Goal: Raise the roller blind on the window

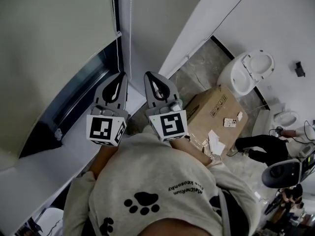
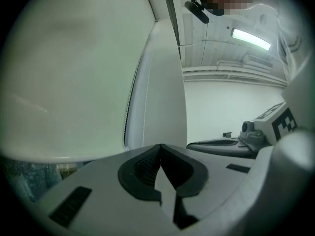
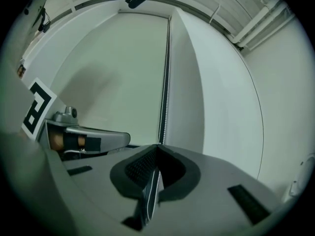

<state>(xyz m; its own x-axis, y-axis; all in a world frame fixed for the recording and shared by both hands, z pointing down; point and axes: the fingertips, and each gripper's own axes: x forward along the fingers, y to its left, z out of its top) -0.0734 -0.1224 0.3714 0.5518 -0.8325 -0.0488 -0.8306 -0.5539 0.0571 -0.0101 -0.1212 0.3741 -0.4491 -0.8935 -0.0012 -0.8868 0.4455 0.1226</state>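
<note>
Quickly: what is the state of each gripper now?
Left gripper: shut, holds nothing.
Right gripper: shut; bead chain hangs ahead, apparently not gripped.

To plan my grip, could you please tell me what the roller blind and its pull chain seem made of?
Roller blind: likely matte, opaque pale fabric, flat and without glare. Pull chain: small white beads in a row, probably plastic, though coated metal is possible.
</note>
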